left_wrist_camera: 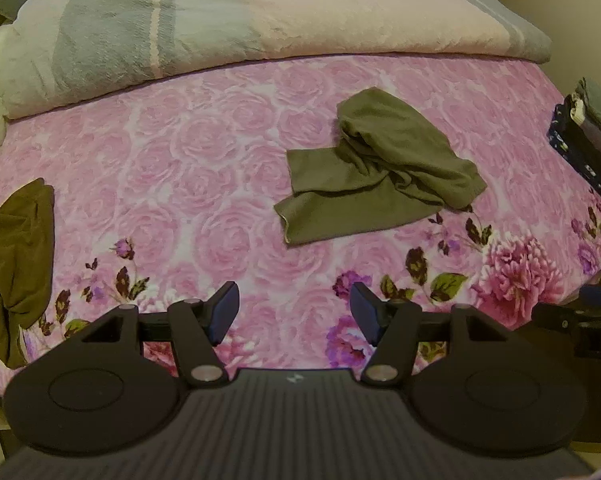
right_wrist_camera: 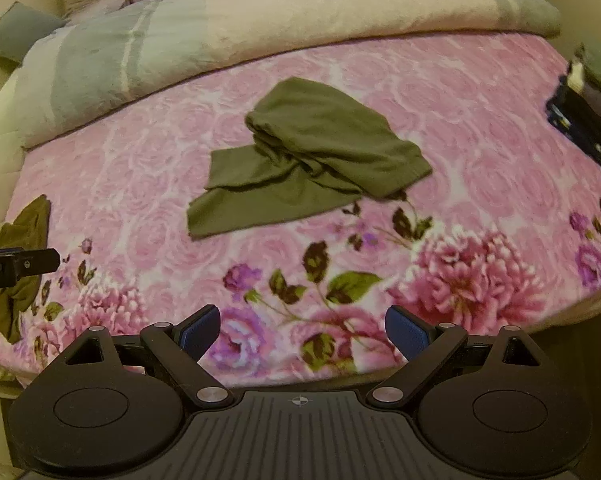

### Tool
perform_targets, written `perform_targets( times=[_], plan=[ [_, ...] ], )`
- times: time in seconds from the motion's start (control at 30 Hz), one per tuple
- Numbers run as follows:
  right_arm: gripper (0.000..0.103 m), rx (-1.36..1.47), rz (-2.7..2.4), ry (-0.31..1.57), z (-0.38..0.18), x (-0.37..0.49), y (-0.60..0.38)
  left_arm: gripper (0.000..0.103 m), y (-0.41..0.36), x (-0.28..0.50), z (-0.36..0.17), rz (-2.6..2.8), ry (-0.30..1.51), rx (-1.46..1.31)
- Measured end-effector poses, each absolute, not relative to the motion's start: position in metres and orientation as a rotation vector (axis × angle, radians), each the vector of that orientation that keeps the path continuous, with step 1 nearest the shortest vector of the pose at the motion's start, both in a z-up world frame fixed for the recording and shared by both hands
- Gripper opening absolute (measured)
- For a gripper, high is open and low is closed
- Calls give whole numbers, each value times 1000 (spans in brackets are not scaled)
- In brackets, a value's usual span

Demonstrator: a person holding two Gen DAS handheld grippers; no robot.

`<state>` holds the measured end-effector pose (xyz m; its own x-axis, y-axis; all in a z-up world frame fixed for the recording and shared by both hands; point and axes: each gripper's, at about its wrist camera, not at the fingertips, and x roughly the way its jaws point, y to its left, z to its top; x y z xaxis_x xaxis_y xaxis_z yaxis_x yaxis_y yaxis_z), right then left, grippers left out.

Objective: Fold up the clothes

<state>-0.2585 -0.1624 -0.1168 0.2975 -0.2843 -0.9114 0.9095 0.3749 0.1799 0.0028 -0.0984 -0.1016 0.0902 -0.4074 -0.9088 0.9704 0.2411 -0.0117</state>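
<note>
While both the left gripper (left_wrist_camera: 294, 312) and the right gripper (right_wrist_camera: 302, 334) hover wide open and empty over the bed's (left_wrist_camera: 188, 184) near edge, the crumpled green garment (left_wrist_camera: 374, 164) lies mid-bed, well ahead, long axis slanting near-left to far-right, likely nearer the right gripper.

Only 2 scraps of lettering can be read, both cut off.

In the left wrist view, white letters "DA" stand on the black body of the right gripper (left_wrist_camera: 598, 340) at the right edge, where the frame cuts the word short. In the right wrist view, white letters that look like "ot.AI" stand on the black body of the left gripper (right_wrist_camera: 4, 268) at the left edge, the start of the word lost. Small white emblems on each camera's own housing carry no letters.
</note>
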Motion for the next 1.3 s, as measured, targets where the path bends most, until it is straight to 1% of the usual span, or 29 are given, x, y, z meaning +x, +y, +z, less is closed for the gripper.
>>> perform_targets(
  times=[0.23, 0.6, 0.87, 1.07, 1.1, 1.13, 1.17, 1.3],
  plan=[
    [93, 812, -887, 934, -119, -255, -180, 58, -117, 3, -105, -1151, 970, 731],
    [93, 842, -887, 931, -129, -311, -262, 58, -191, -44, -121, -1137, 988, 685],
    [93, 848, -891, 952, -154, -360, -350, 57, -242, -73, -145, -1092, 1027, 596],
    [92, 875, -875, 953, -194, -378, -395, 57, -256, -68, -174, -1038, 1060, 593],
    [91, 887, -876, 948, -200, -380, -400, 57, -256, -65, -179, -1033, 1064, 600],
    [82, 915, -876, 932, -210, -382, -405, 57, -258, -62, -185, -1026, 1068, 608],
    [77, 943, -877, 915, -220, -384, -410, 57, -259, -58, -192, -1019, 1072, 616],
    [77, 1127, -903, 791, -268, -394, -431, 57, -266, -40, -220, -1022, 1084, 614]
  ],
)
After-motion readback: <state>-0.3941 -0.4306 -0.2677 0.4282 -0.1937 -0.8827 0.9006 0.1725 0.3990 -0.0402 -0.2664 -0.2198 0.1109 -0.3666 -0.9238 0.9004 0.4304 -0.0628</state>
